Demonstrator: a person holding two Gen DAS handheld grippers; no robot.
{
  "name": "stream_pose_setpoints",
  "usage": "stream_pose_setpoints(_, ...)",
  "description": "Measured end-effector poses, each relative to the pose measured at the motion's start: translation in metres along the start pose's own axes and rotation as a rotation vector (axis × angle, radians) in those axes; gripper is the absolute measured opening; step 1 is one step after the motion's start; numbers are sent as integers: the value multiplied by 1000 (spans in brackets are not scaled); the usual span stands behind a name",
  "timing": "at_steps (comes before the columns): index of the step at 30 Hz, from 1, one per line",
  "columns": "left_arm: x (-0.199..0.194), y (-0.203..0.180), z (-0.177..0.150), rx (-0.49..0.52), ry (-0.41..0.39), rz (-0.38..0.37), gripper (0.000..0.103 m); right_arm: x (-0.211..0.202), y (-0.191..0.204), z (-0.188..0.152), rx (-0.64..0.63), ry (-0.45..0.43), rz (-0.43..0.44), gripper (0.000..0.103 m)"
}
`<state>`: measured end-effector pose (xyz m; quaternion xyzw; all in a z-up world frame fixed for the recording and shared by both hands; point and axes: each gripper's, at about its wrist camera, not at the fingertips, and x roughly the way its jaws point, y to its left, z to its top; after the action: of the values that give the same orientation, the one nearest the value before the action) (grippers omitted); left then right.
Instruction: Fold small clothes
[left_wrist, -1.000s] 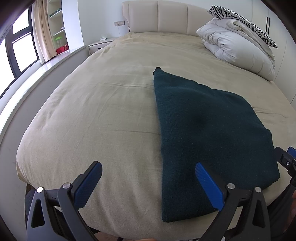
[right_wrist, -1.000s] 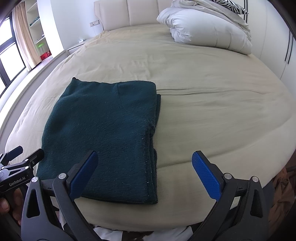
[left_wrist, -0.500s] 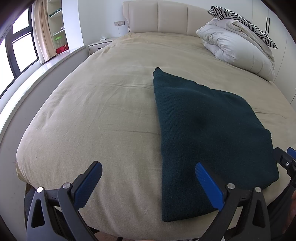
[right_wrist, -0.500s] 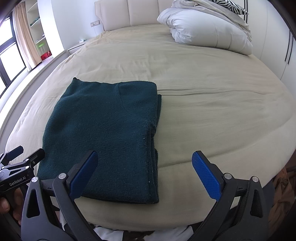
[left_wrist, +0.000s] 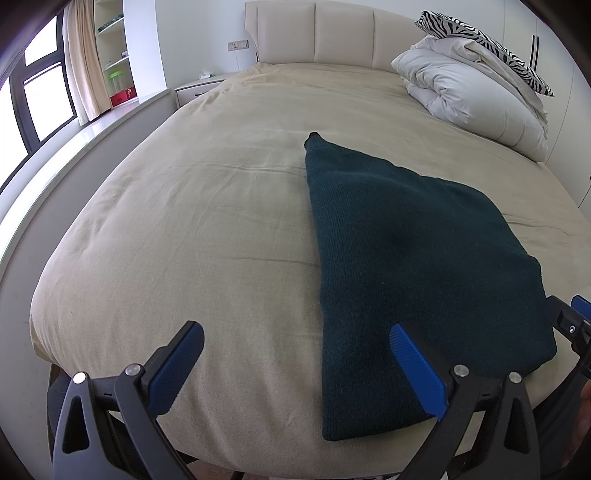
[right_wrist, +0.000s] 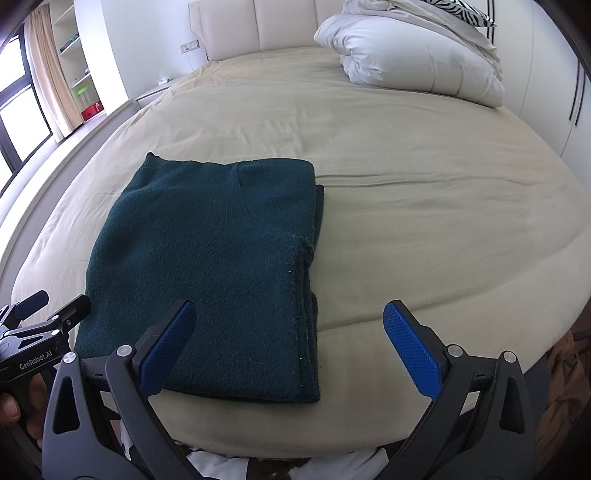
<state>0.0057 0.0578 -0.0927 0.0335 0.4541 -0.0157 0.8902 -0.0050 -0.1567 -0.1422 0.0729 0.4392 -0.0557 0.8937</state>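
Observation:
A dark green knitted garment (left_wrist: 406, 258) lies folded flat into a rectangle near the foot of the beige bed (left_wrist: 207, 206); in the right wrist view the garment (right_wrist: 210, 258) shows its stacked layers along the right side. My left gripper (left_wrist: 295, 363) hovers open over the bed's near edge, its right blue pad above the garment's near left corner. My right gripper (right_wrist: 290, 343) is open too, straddling the garment's near right edge, holding nothing. The left gripper (right_wrist: 40, 325) also shows at the left of the right wrist view.
White duvets and a zebra pillow (left_wrist: 476, 88) are piled at the bed's far right by the headboard (left_wrist: 332, 33). A window ledge (left_wrist: 55, 155) and shelves run along the left. Bare beige sheet (right_wrist: 424, 192) spreads right of the garment.

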Motion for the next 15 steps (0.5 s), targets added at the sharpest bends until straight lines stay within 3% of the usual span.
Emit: stream_pose_setpoints(15,0,0,-1,-2,0,-2,103,-1,0,0,1,1,1,103)
